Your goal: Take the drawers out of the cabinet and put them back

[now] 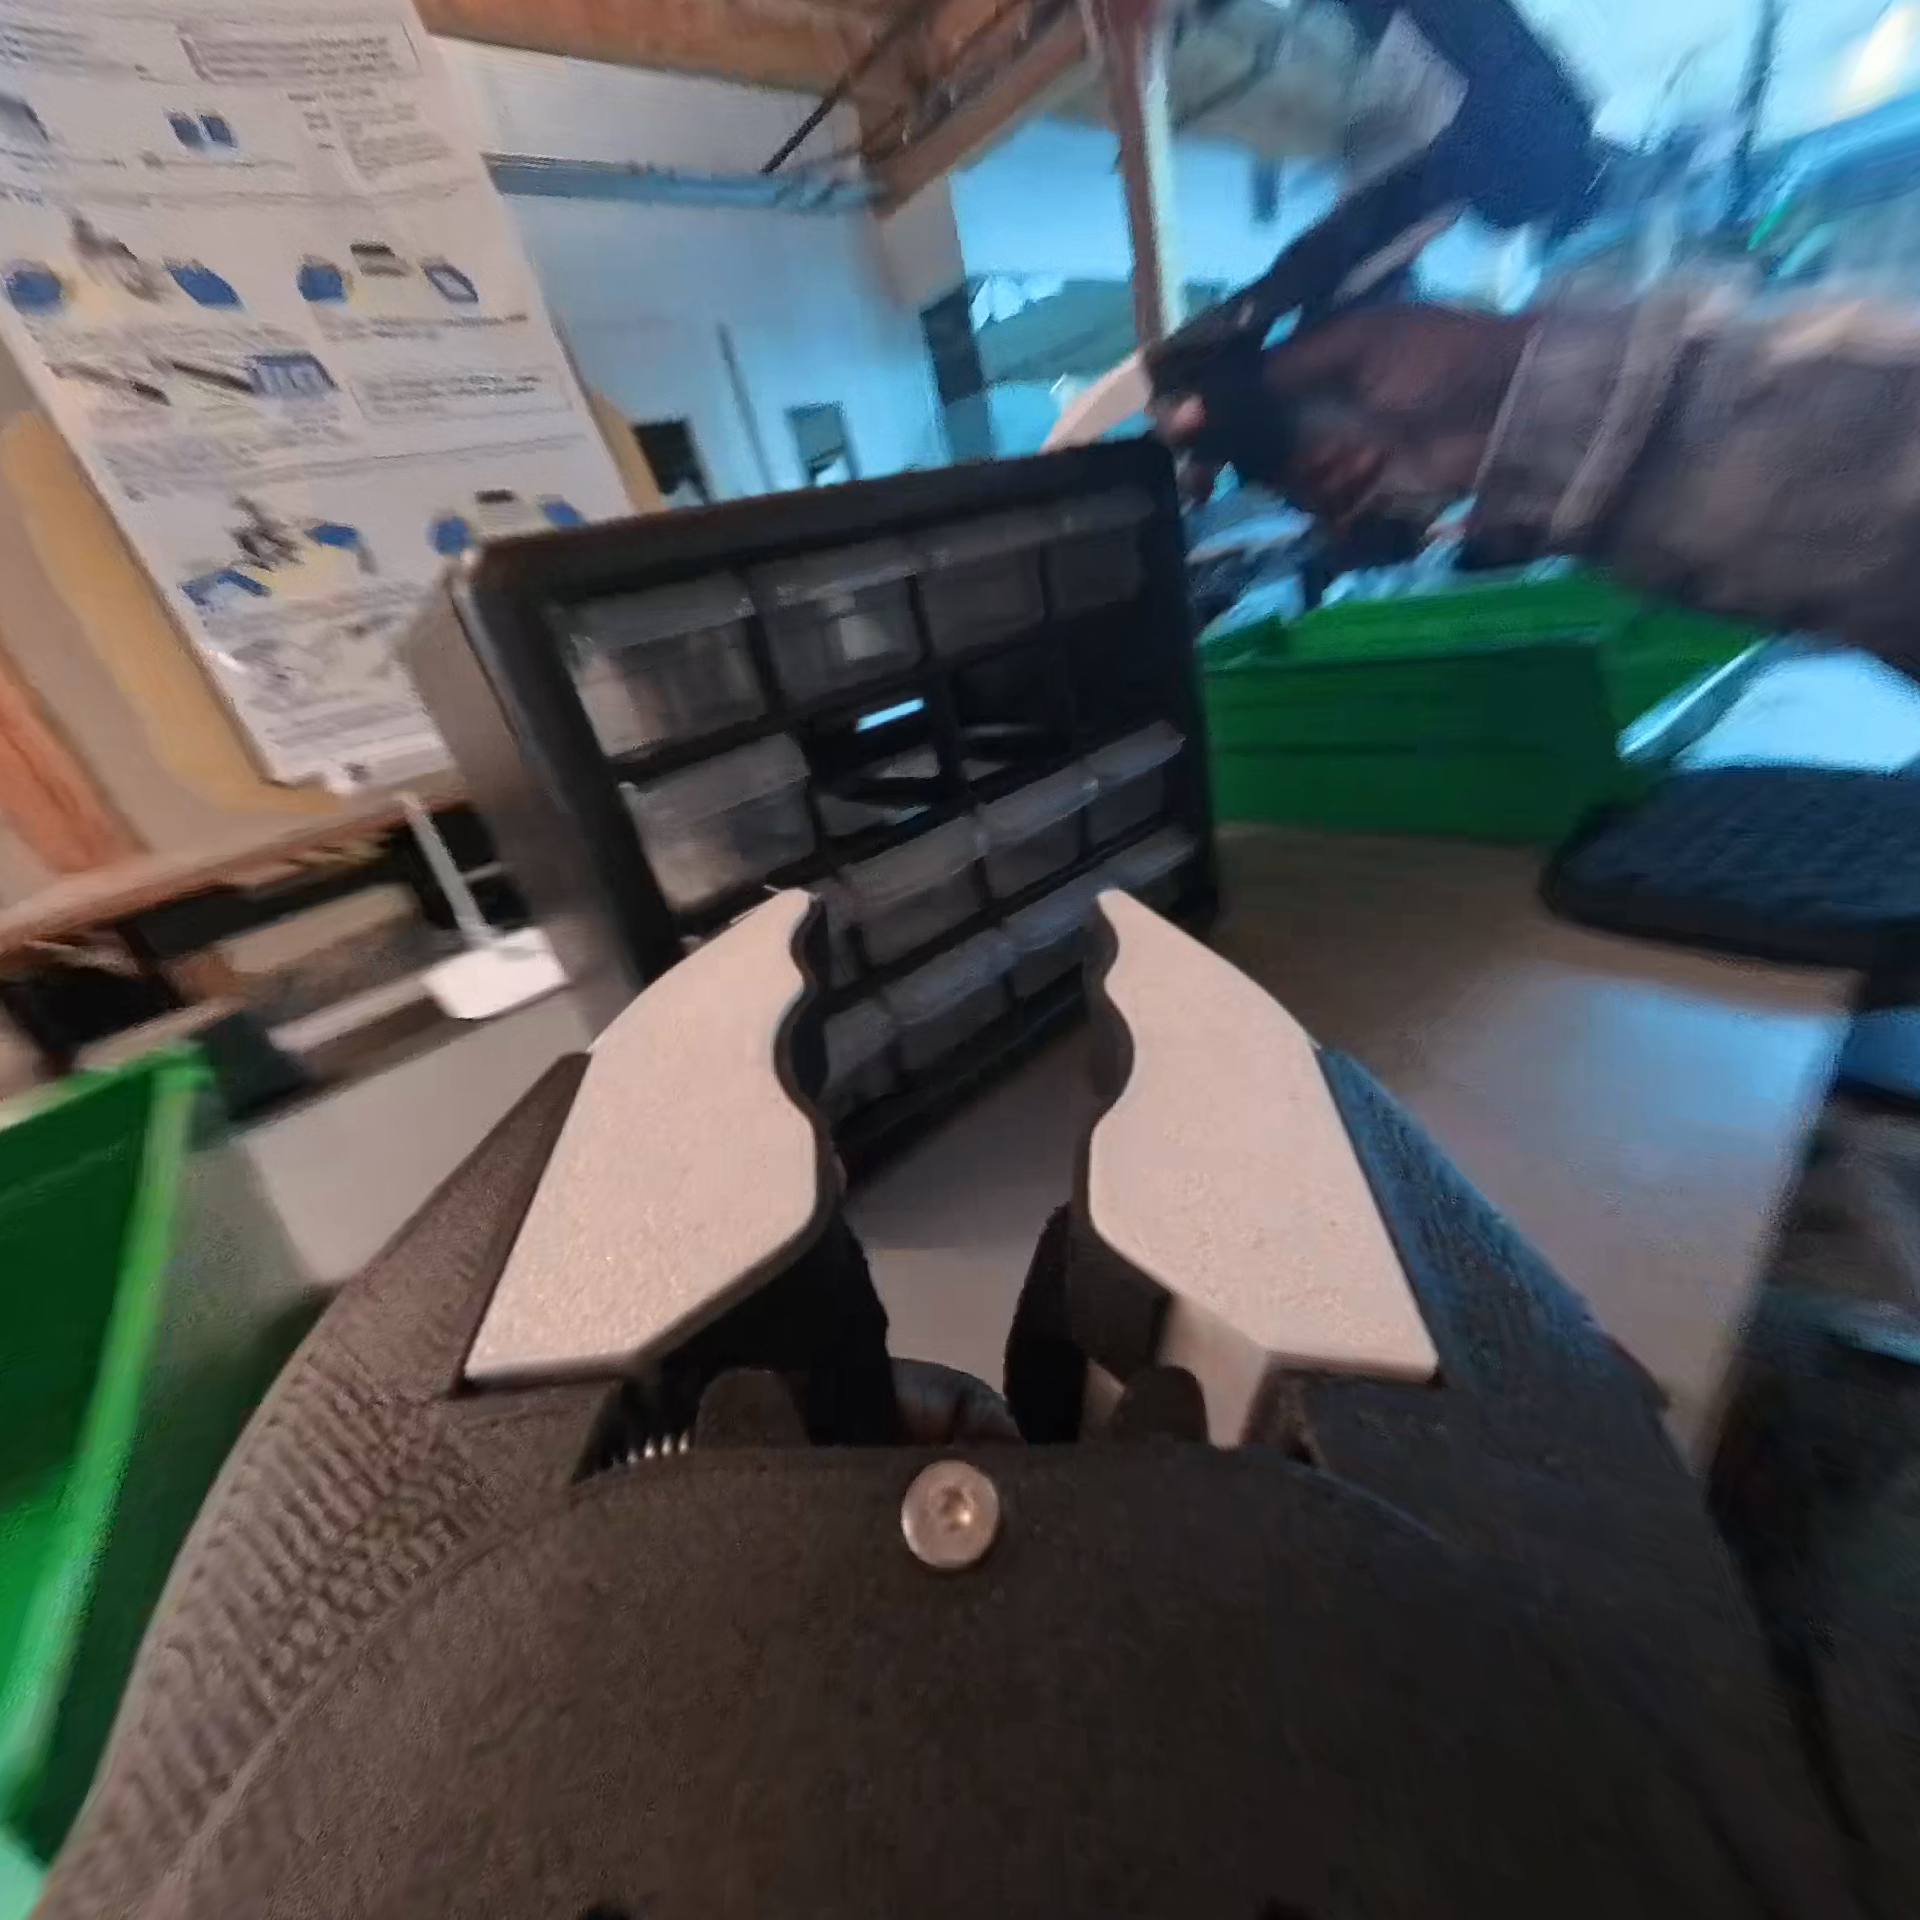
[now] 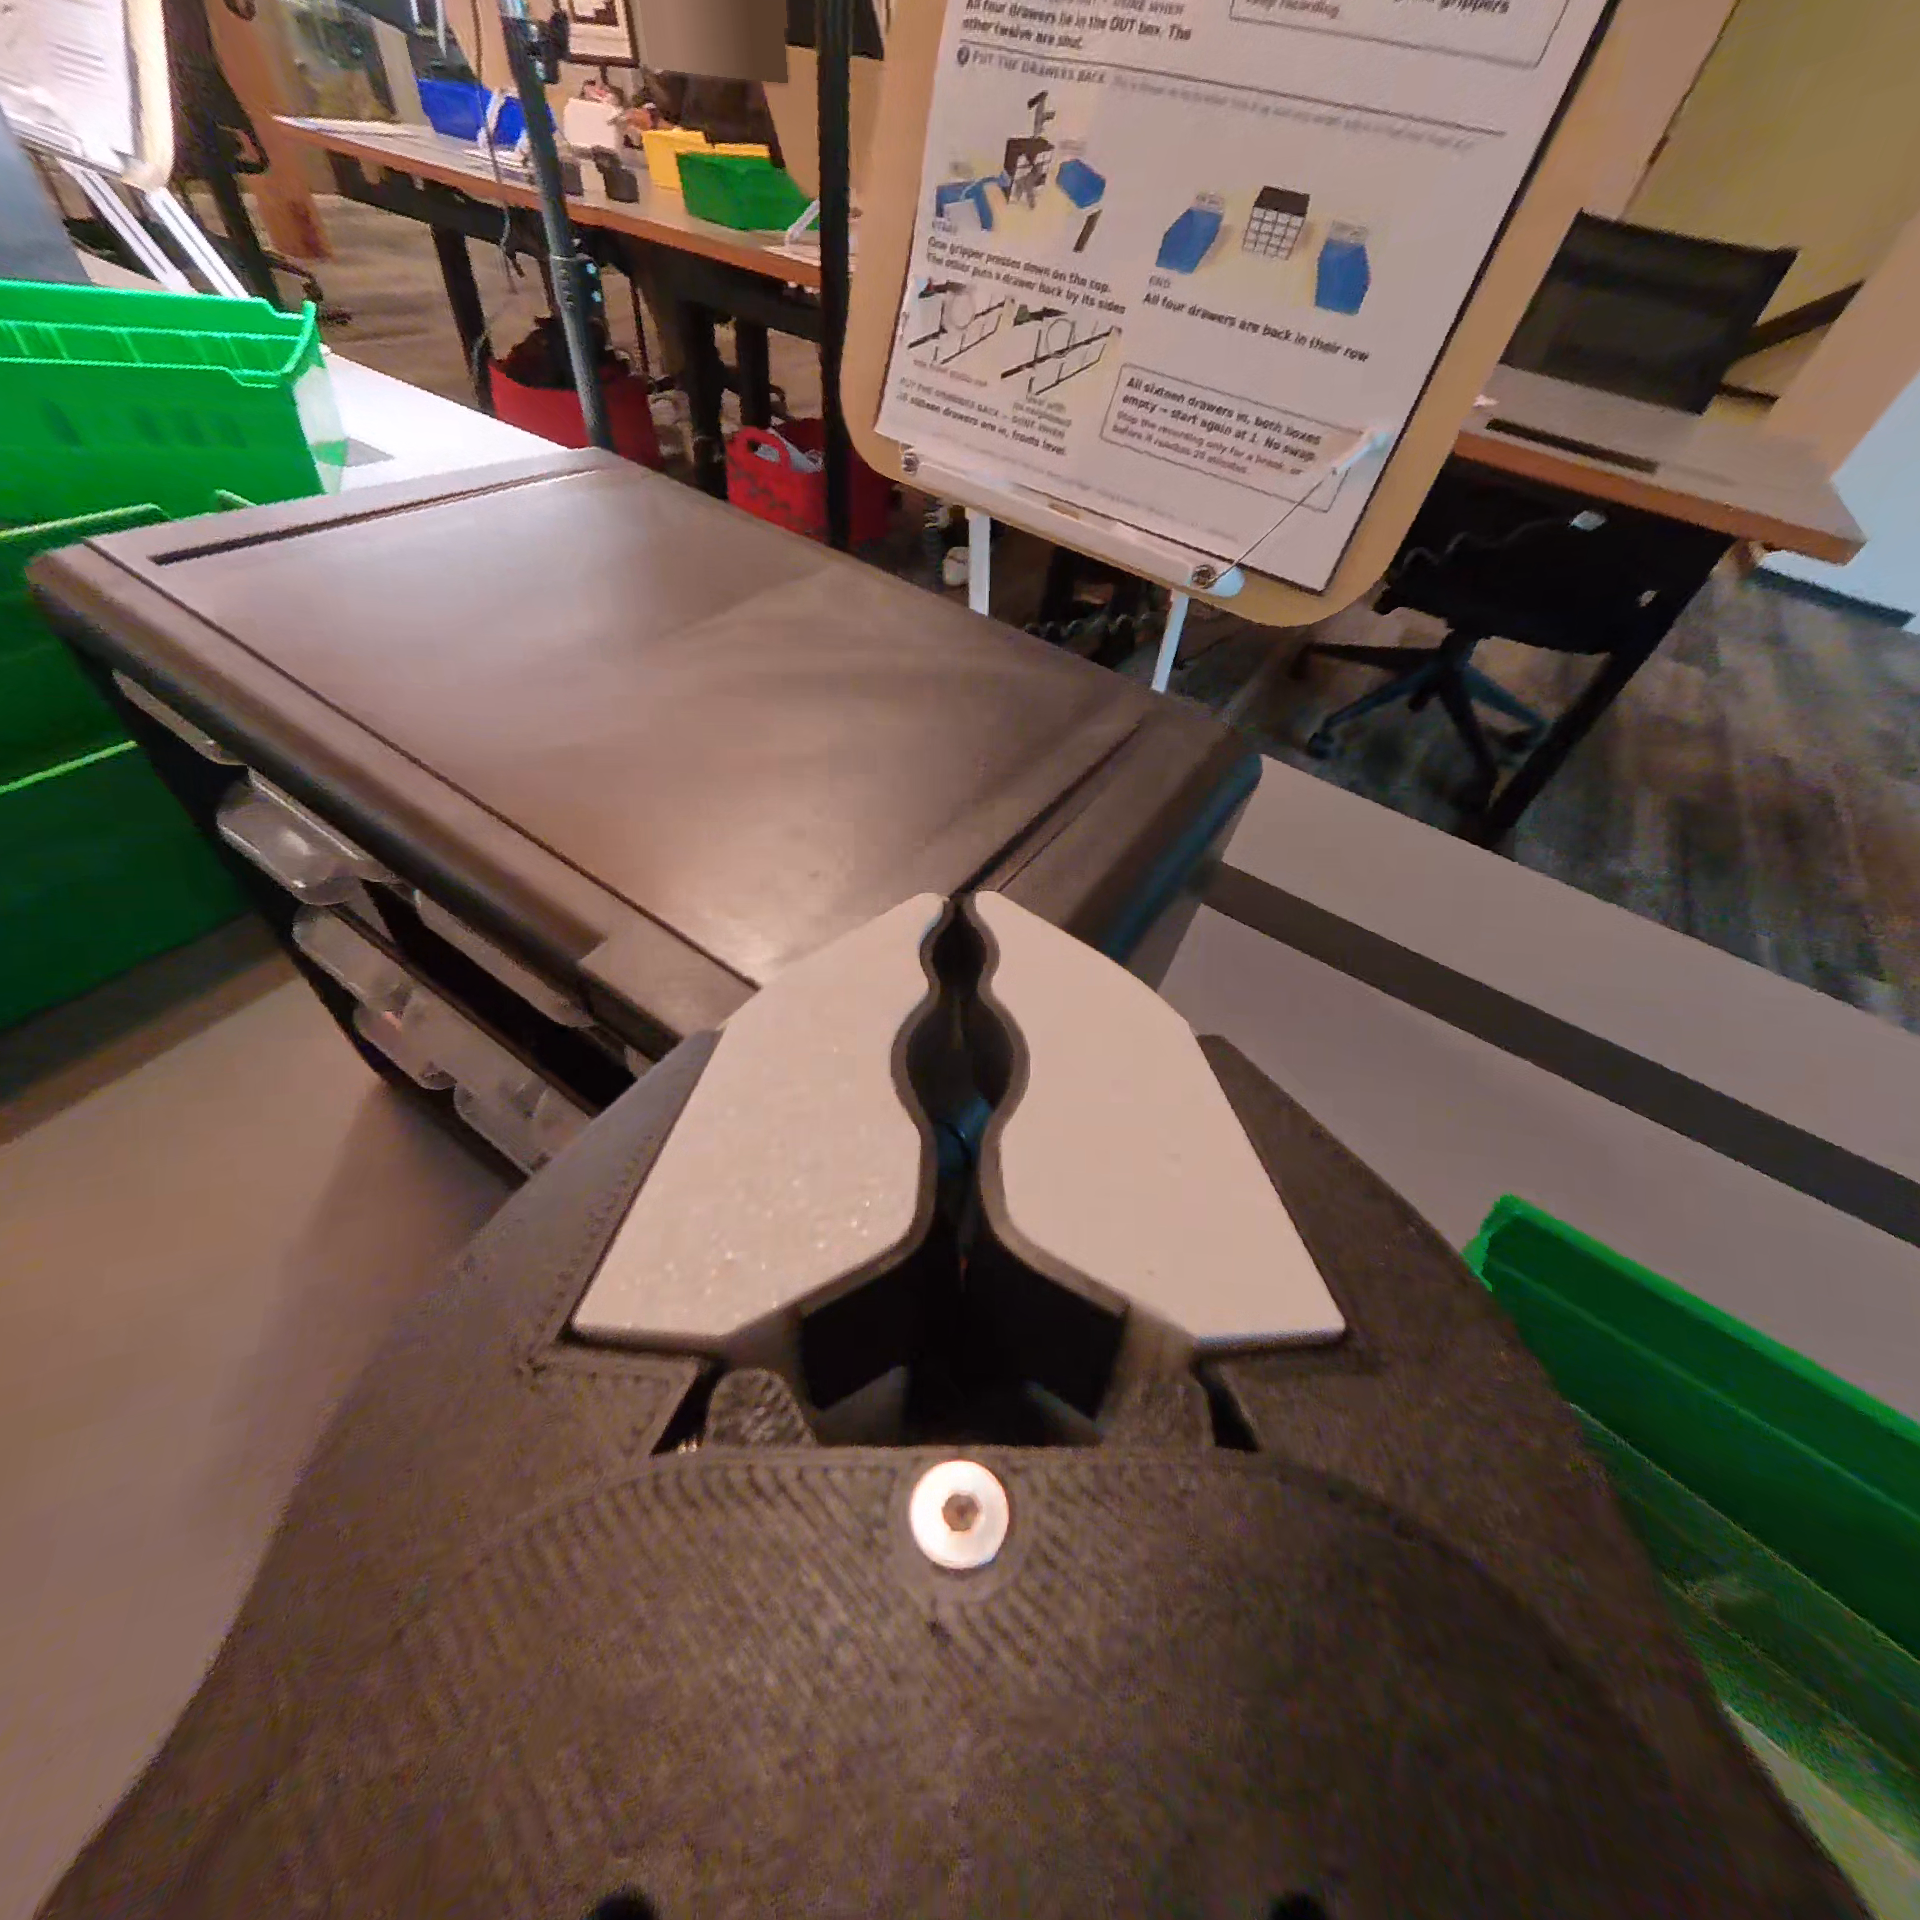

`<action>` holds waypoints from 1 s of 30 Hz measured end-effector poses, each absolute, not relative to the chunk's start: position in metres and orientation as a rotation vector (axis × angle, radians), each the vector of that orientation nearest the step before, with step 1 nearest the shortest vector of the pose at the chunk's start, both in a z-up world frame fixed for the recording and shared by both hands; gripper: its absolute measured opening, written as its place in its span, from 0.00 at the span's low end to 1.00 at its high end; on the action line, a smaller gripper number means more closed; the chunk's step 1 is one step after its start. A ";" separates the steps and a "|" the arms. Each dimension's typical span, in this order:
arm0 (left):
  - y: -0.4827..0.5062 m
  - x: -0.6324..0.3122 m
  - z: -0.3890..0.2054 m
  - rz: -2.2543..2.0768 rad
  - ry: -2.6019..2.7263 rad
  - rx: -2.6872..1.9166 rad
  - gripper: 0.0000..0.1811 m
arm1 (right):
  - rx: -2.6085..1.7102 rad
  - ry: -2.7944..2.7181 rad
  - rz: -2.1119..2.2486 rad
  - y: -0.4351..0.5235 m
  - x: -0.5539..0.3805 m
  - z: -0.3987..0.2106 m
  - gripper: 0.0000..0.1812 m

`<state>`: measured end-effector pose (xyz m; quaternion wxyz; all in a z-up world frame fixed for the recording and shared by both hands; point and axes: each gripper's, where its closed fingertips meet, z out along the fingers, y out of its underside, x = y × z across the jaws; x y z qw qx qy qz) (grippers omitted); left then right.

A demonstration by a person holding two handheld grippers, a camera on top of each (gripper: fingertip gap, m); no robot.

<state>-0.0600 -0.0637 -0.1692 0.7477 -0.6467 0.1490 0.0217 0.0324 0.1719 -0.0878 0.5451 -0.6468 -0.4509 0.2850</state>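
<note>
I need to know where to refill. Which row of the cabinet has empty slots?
The second row from the top of the cabinet: its two middle slots are open, while the other rows show clear drawer fronts.

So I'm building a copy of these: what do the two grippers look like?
Both match: the left gripper and right gripper have pale grey fingers with wavy inner edges, set in a ridged black printed body carrying one silver screw.

Left hand-held gripper [image 1: 951, 920], black ridged printed body, grey wavy-edged fingers [image 1: 686, 1122], silver screw [image 1: 951, 1519], right hand-held gripper [image 2: 958, 906] identical, grey sleeve [image 1: 1704, 447]
</note>
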 end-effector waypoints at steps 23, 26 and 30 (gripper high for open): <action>0.036 -0.115 -0.158 1.383 0.895 -1.246 0.04 | -1.492 -1.006 0.695 0.172 0.033 -0.087 0.00; 0.030 -0.112 -0.157 1.380 0.887 -1.248 0.03 | -1.491 -1.008 0.695 0.172 0.034 -0.087 0.00; 0.006 -0.098 -0.158 1.339 0.863 -1.246 0.10 | -1.489 -1.009 0.695 0.172 0.034 -0.087 0.00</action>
